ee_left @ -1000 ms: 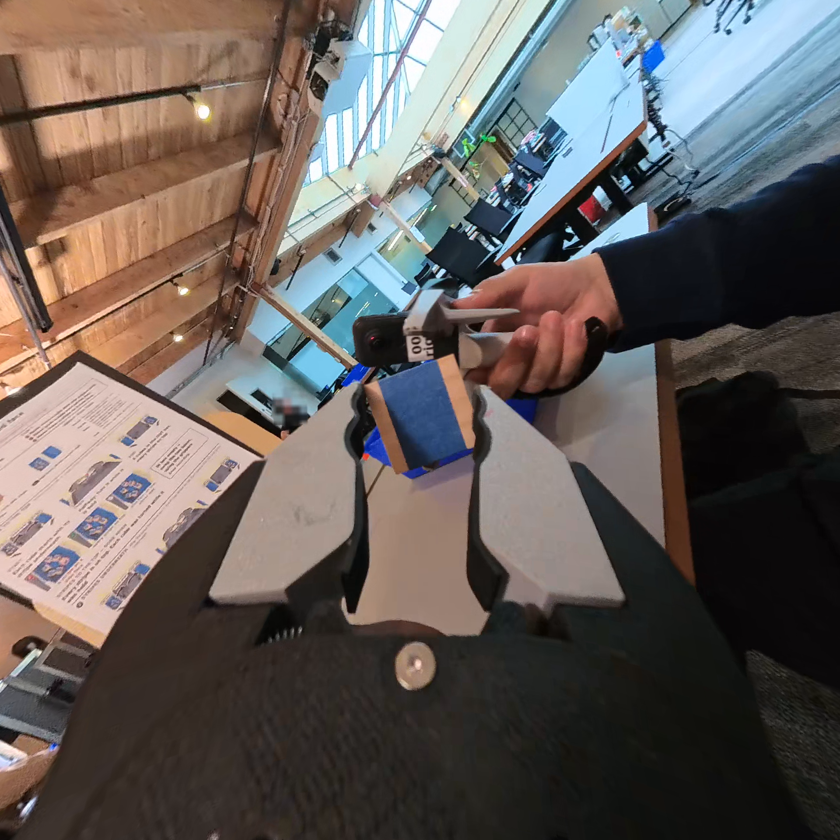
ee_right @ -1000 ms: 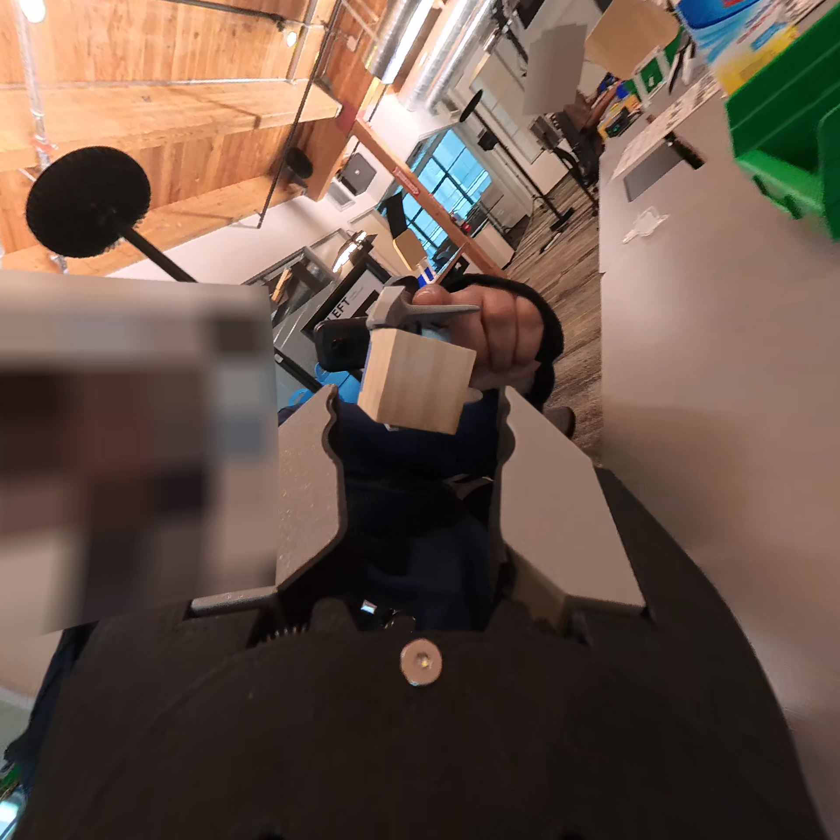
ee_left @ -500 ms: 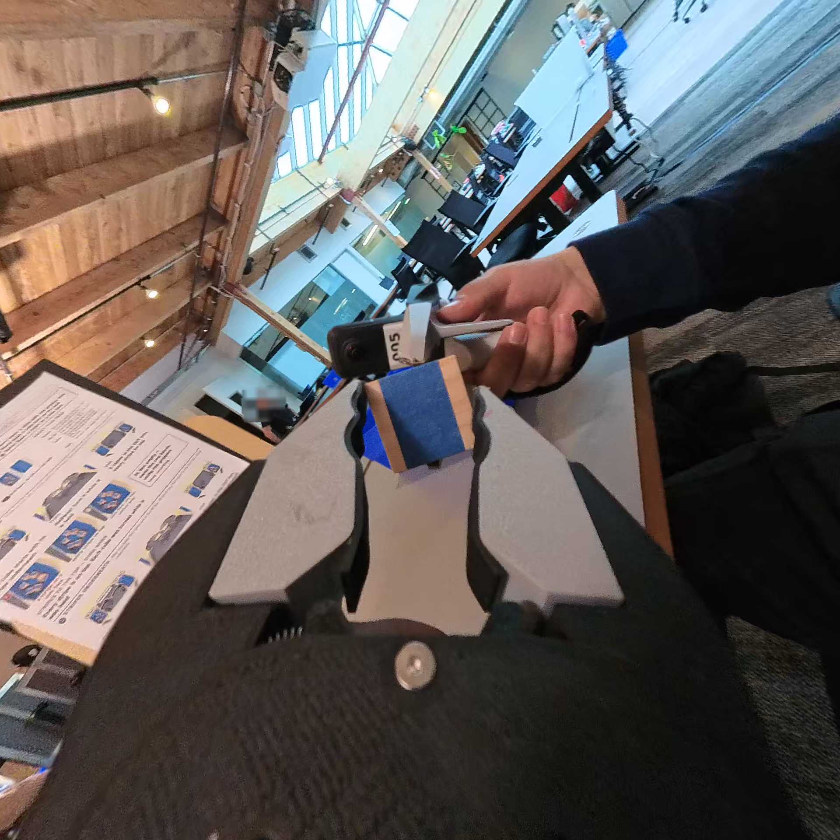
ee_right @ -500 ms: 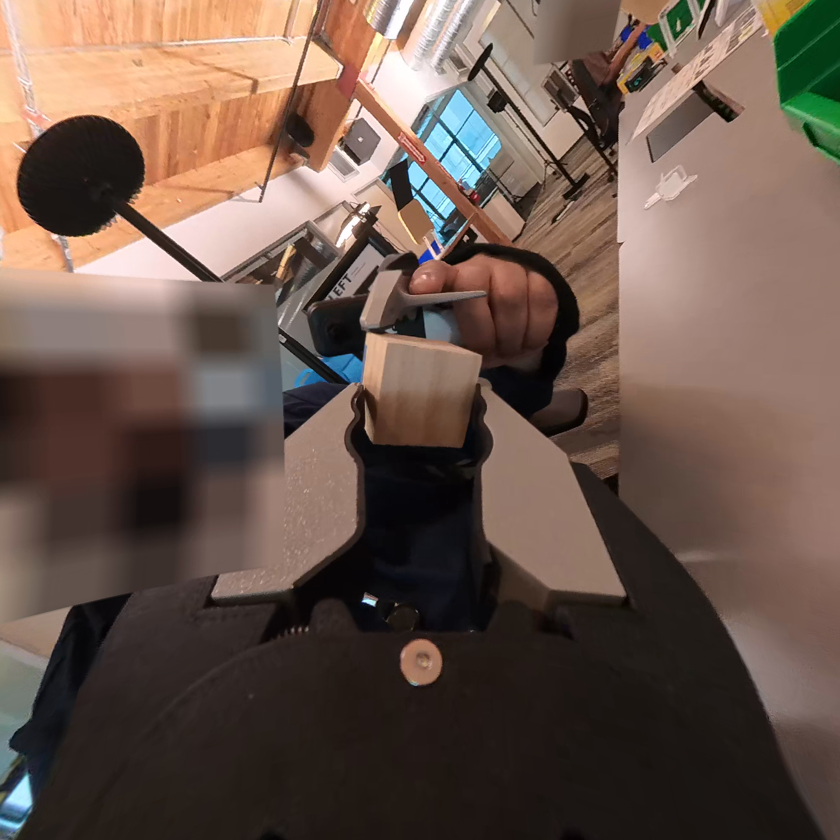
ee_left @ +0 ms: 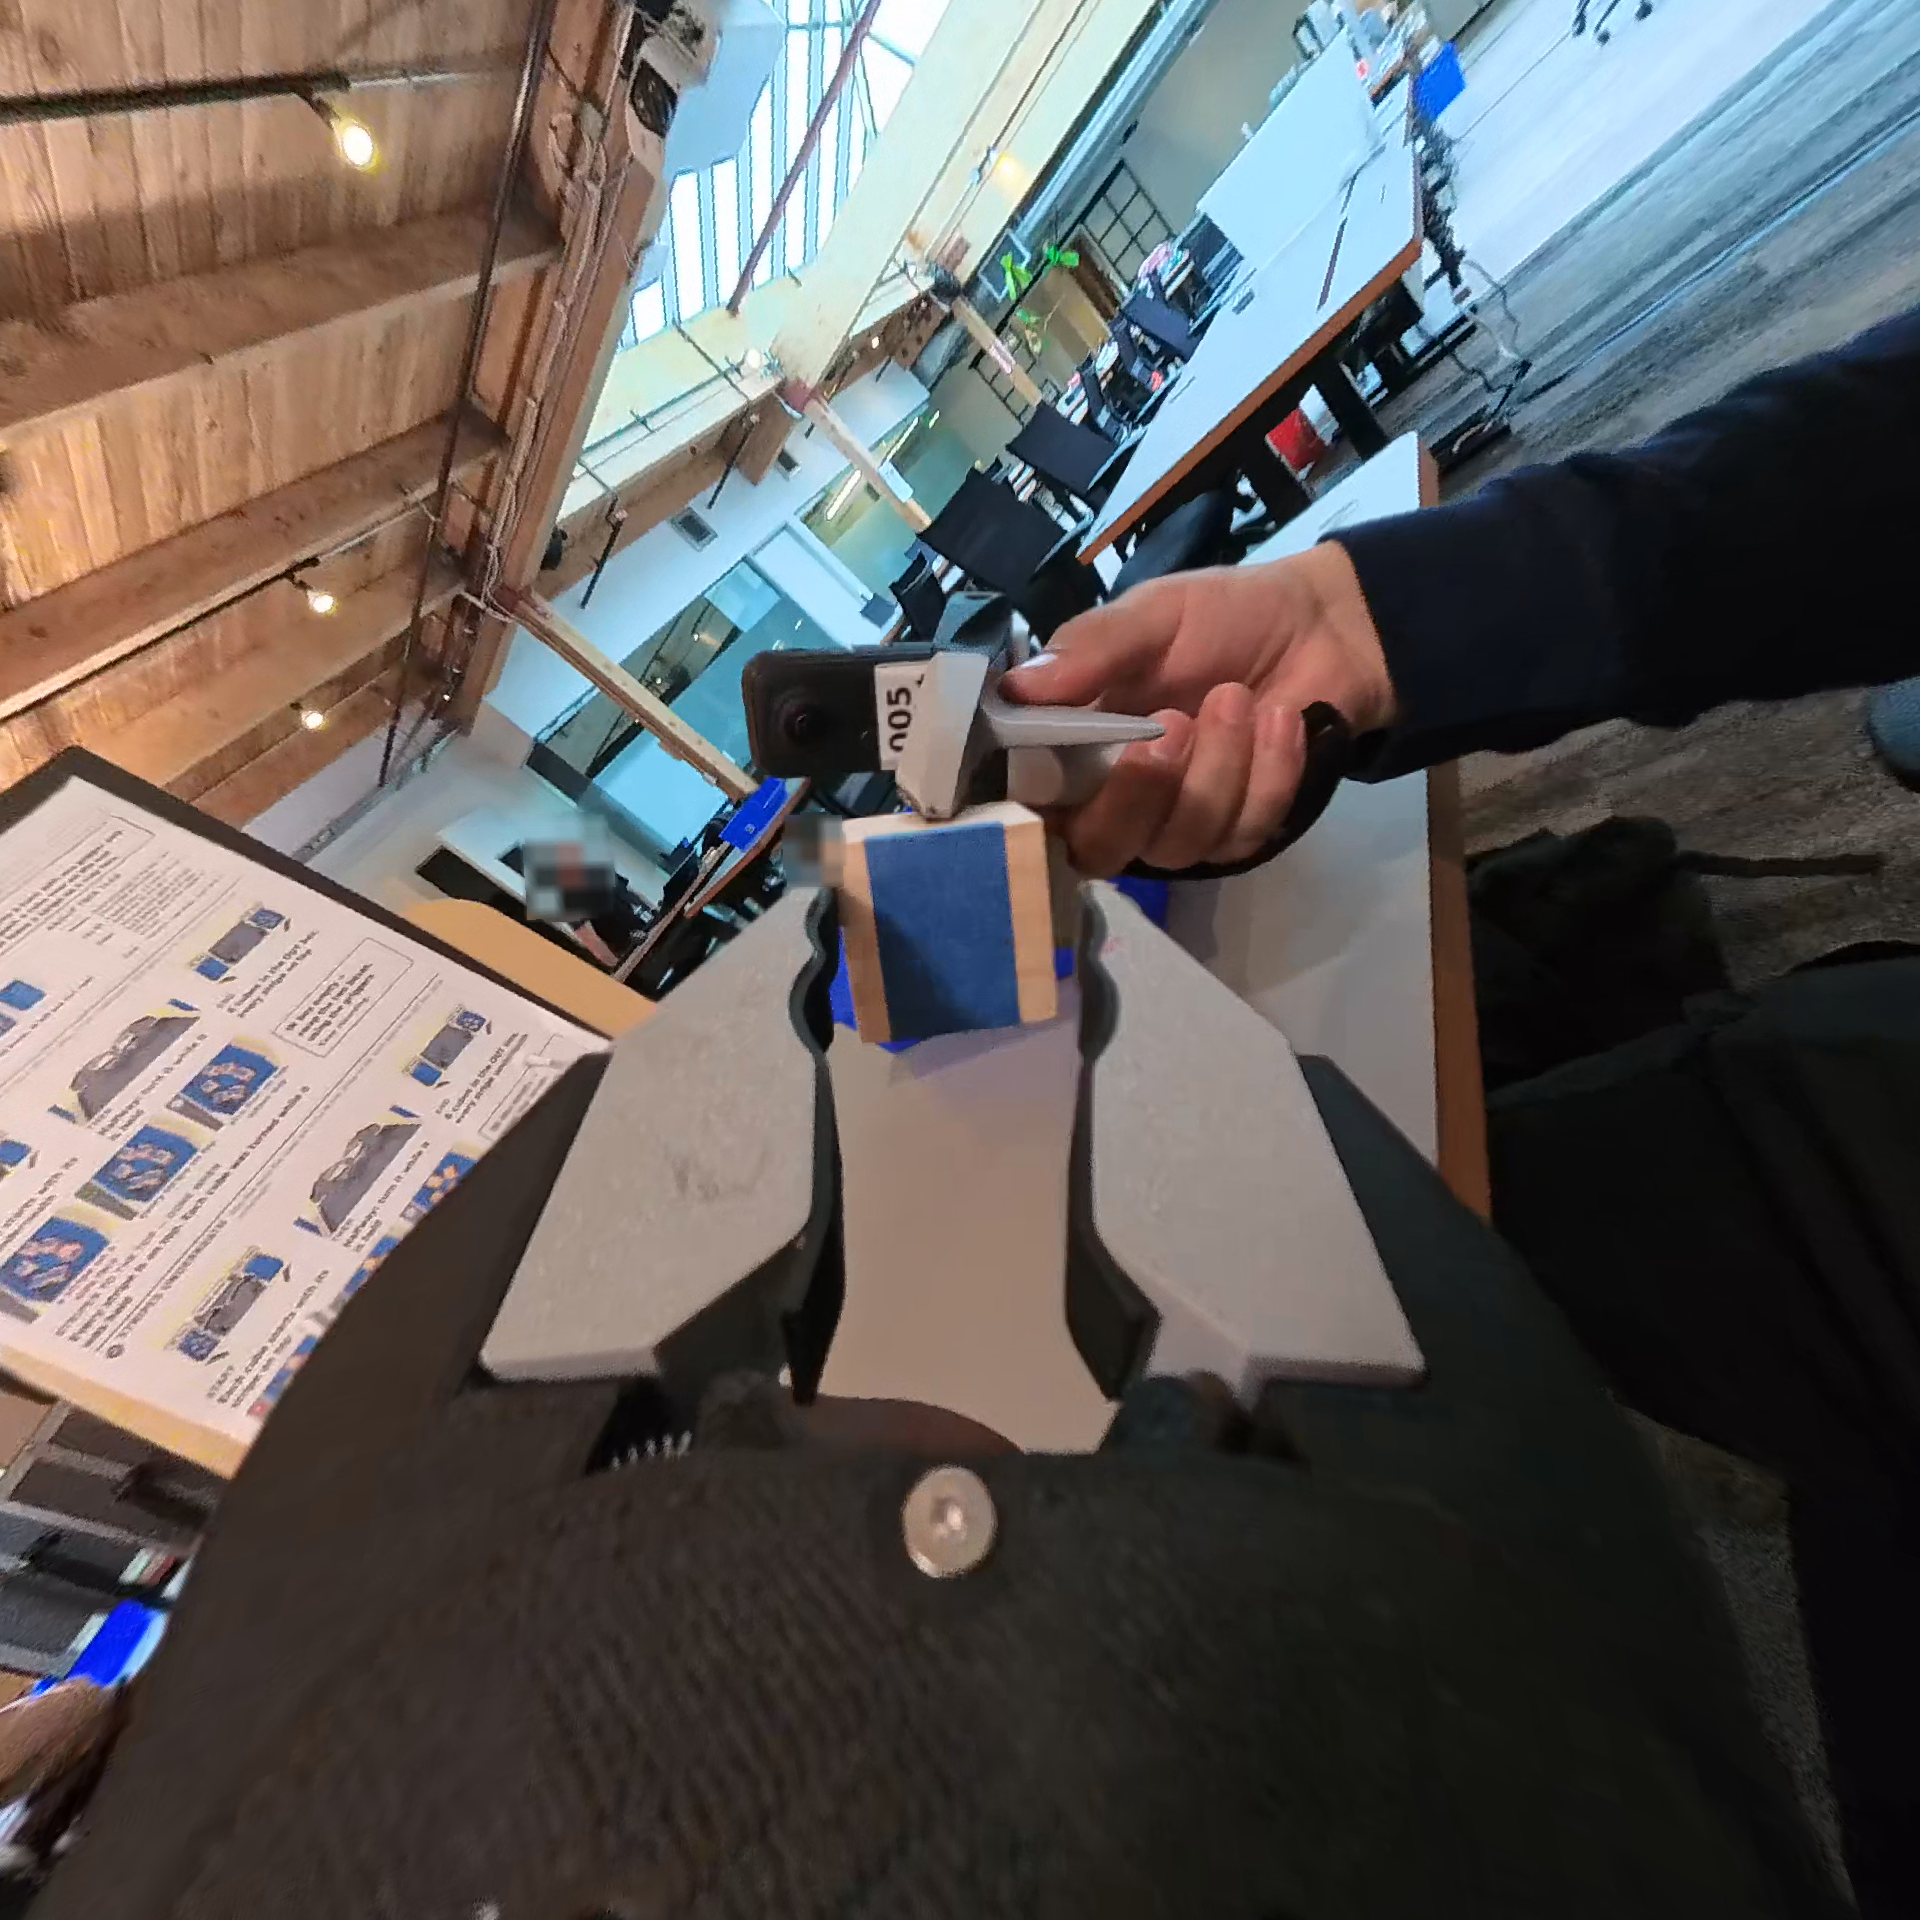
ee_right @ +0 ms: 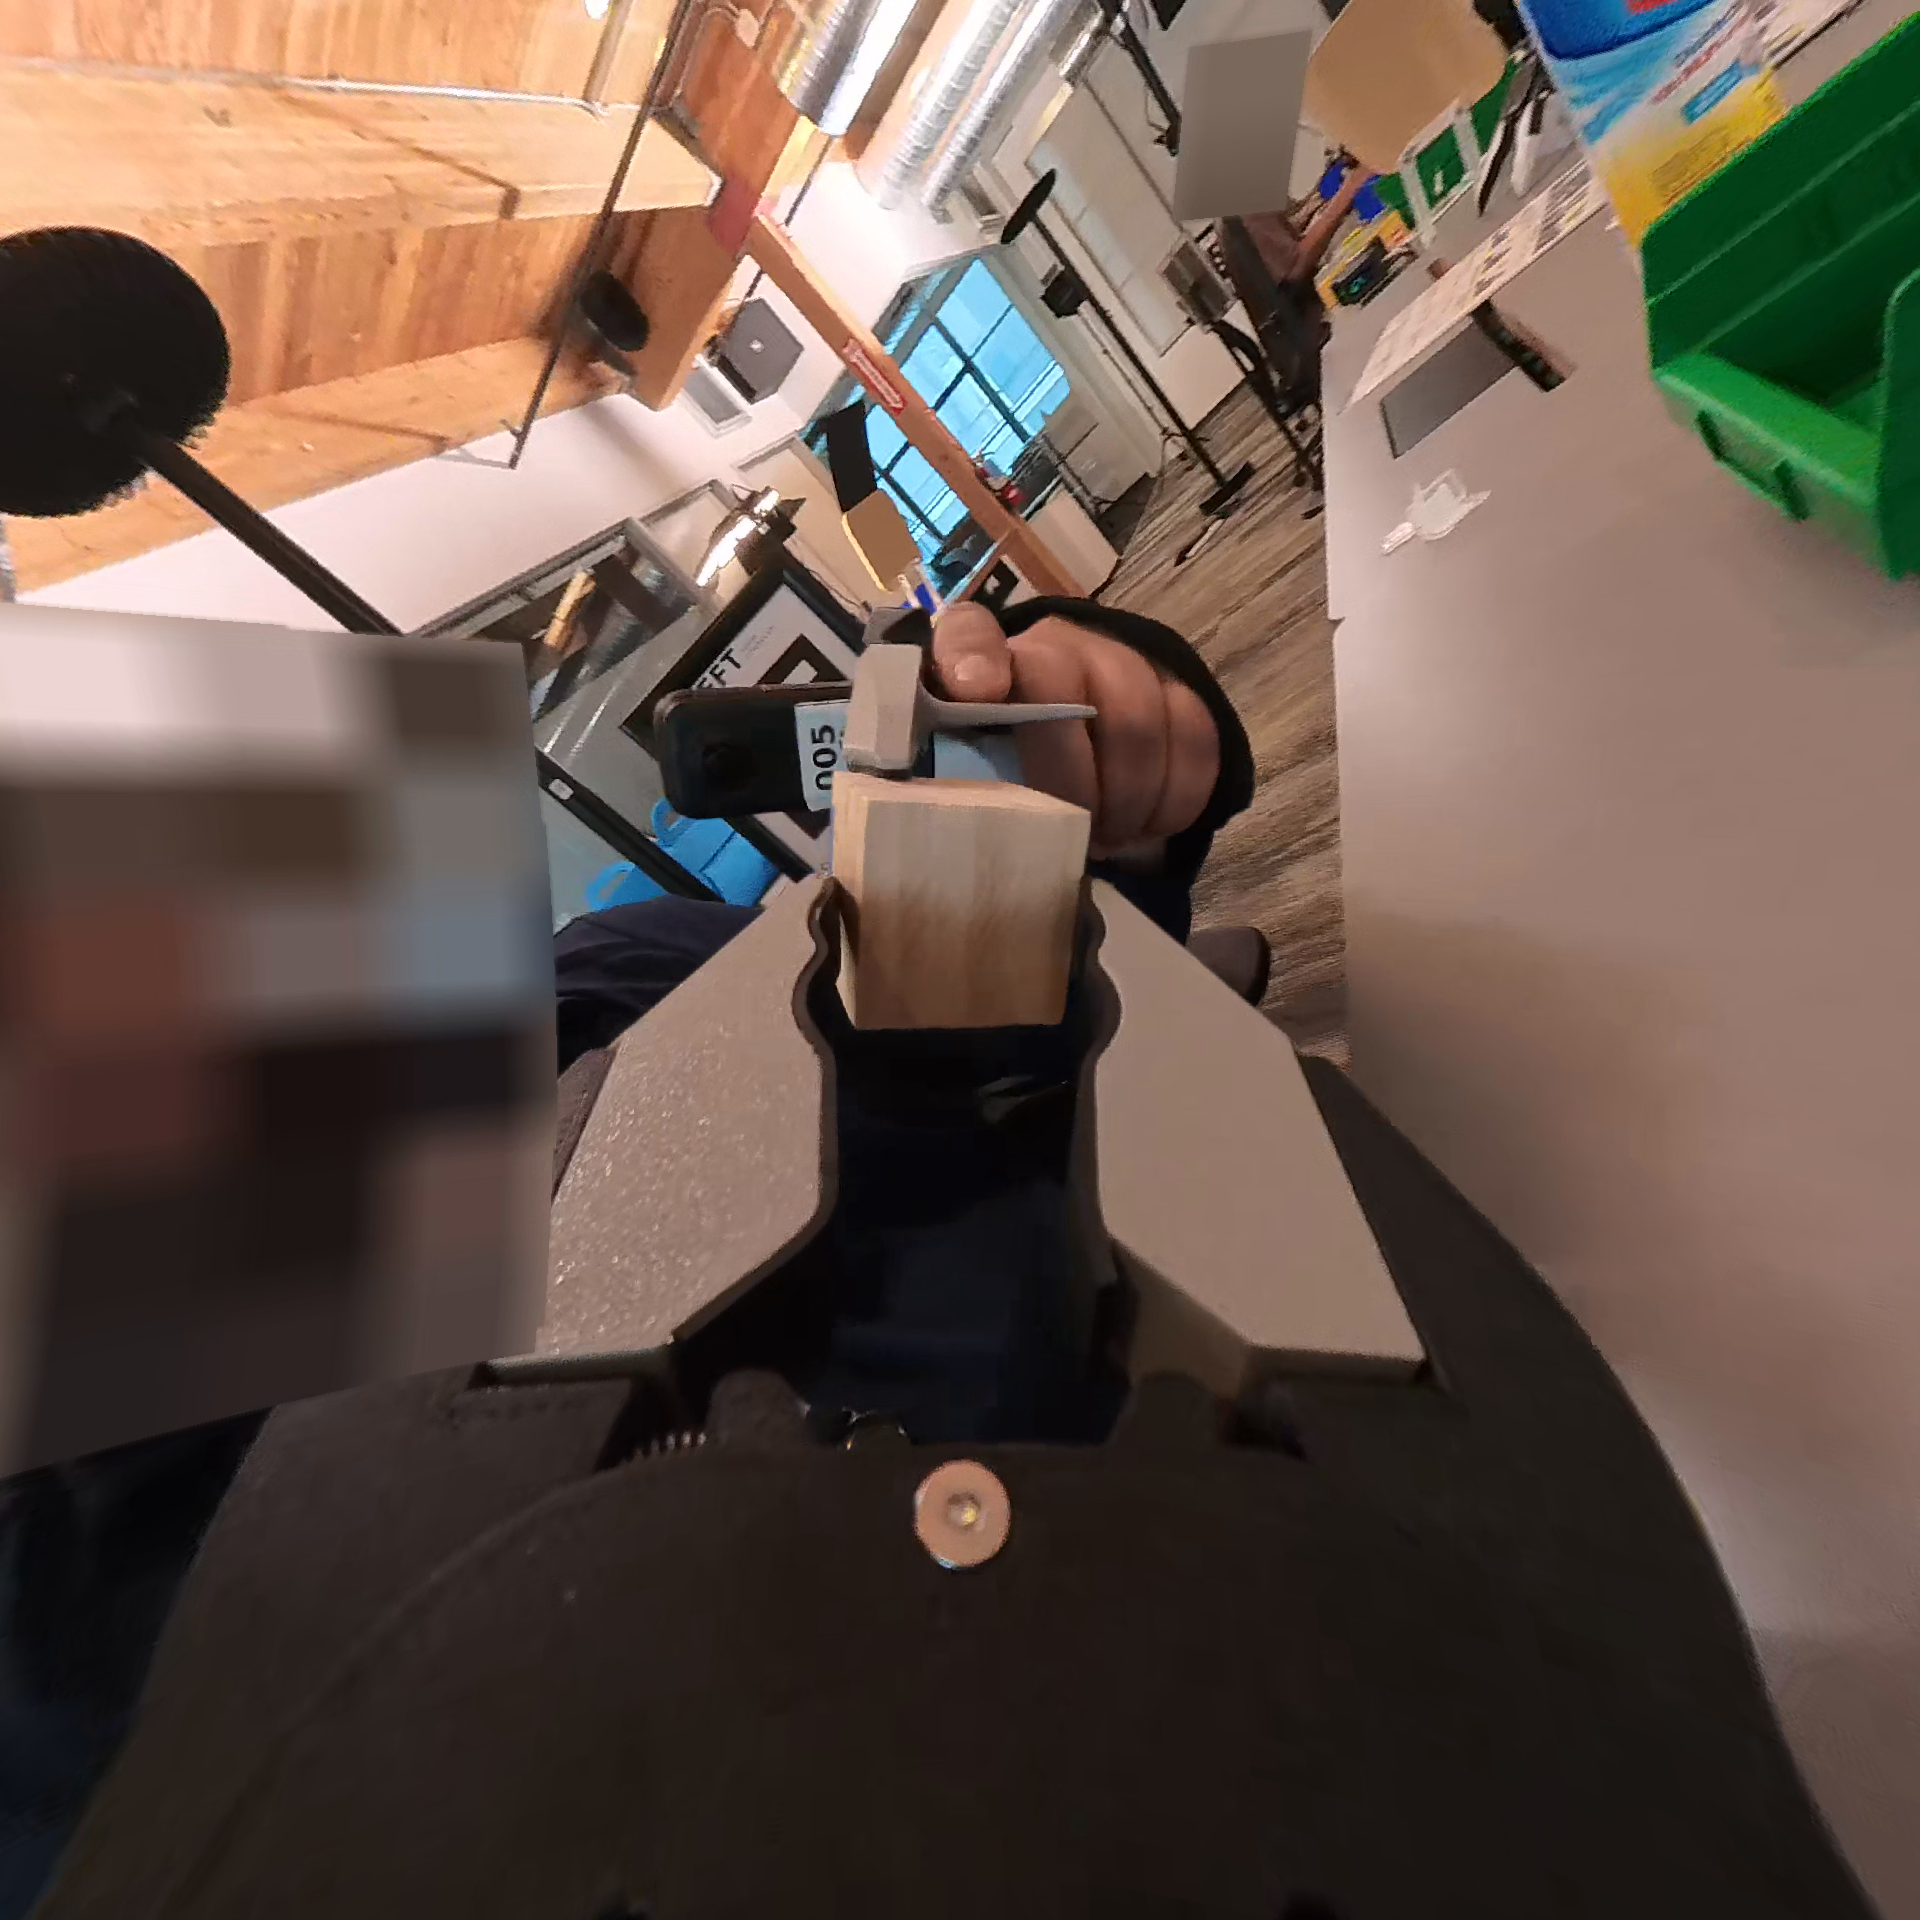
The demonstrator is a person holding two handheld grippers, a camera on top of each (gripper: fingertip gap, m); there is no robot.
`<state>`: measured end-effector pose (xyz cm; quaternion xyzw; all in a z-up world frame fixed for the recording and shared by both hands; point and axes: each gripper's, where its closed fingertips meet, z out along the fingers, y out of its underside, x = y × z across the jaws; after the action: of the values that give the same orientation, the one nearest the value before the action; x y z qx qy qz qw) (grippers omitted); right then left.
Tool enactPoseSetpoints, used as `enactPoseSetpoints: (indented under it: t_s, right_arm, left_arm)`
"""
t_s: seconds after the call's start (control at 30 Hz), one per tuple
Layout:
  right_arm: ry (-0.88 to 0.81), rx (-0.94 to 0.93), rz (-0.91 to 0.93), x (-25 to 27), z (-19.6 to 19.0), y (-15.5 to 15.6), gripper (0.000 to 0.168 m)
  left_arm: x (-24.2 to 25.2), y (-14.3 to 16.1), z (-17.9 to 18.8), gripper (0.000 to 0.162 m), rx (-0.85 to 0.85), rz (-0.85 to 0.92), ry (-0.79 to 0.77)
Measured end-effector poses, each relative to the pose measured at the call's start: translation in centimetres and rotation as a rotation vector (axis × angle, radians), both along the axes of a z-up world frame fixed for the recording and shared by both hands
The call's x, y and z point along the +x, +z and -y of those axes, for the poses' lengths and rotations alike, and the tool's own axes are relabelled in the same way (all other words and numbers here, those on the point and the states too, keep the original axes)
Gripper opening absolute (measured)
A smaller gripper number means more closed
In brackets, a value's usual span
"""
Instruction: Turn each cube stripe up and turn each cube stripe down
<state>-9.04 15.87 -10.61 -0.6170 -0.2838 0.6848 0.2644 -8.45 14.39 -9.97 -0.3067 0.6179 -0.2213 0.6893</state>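
Left claw (ee_left: 951, 940), right claw (ee_right: 951, 940): grey fingers, black bodies, silver screw; navy sleeves (ee_left: 1662, 540).

Left tongs (ee_left: 951, 971) slack around cube (ee_left: 948, 927); right tongs (ee_left: 940, 805) pinch it.

left wrist view — close behind its fingers | right wrist view — likewise, facing opposite | shared: wooden cube (ee_left: 948, 927) (ee_right: 961, 914)

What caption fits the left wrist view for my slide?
Mid-air handover: left gripper fingers flank a wooden cube, blue stripe facing the camera, with the right gripper touching its far edge.
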Motion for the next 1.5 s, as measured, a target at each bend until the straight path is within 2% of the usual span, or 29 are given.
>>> enactPoseSetpoints:
  t_s: [0.03, 0.13, 0.23, 0.33, 0.4, 0.5, 0.7, 0.9, 1.07, 1.17, 1.33, 1.5]
  right_arm:
    - [-0.013, 0.005, -0.001, 0.2, -0.1, 0.2, 0.042]
    - [-0.093, 0.02, 0.002, 1.9, -1.2, 0.9, 0.042]
    - [-0.384, 0.129, 0.153, 6.5, -4.3, 0.9, 0.042]
    - [-0.843, 0.275, 0.446, 15.3, -8.0, 0.6, 0.042]
    - [-1.13, 0.333, 0.679, 22.4, -8.9, 0.2, 0.042]
    - [-1.336, 0.286, 0.99, 30.4, -8.2, -1.7, 0.042]
    - [-1.303, 0.052, 1.244, 35.8, -6.9, -7.5, 0.042]
    - [-1.172, -0.063, 1.403, 35.7, -7.5, -12.3, 0.043]
    - [-1.125, -0.123, 1.446, 35.6, -7.7, -14.3, 0.042]
    - [-1.124, -0.124, 1.424, 35.3, -7.9, -14.2, 0.042]
    - [-1.105, -0.113, 1.451, 35.0, -7.6, -14.1, 0.041]
    - [-1.168, -0.052, 1.492, 35.9, -6.4, -11.4, 0.041]
  left_arm:
    - [-0.1, 0.2, 0.2, 0.046, -0.005, 0.01, -0.012]
    - [-0.6, 0.5, -0.1, 0.048, -0.005, 0.02, -0.004]
    - [-1.2, 1.0, -1.2, 0.045, -0.031, 0.029, 0.042]
    - [-1.8, 1.5, -2.8, 0.04, -0.071, 0.05, 0.106]
    - [-1.9, 1.6, -4.0, 0.037, -0.105, 0.055, 0.15]
    - [-1.9, 1.2, -5.2, 0.036, -0.137, 0.052, 0.196]
    - [-1.5, 0.4, -6.5, 0.033, -0.141, 0.028, 0.265]
    - [-1.8, -1.0, -9.4, 0.033, -0.271, -0.005, 0.367]
    - [-3.2, -2.6, -12.4, 0.038, -0.385, -0.042, 0.501]
    - [-3.7, -2.9, -13.2, 0.039, -0.465, -0.03, 0.51]
    - [-4.1, -2.9, -13.7, 0.039, -0.468, -0.026, 0.533]
    - [-4.1, -3.0, -13.6, 0.039, -0.454, -0.037, 0.534]
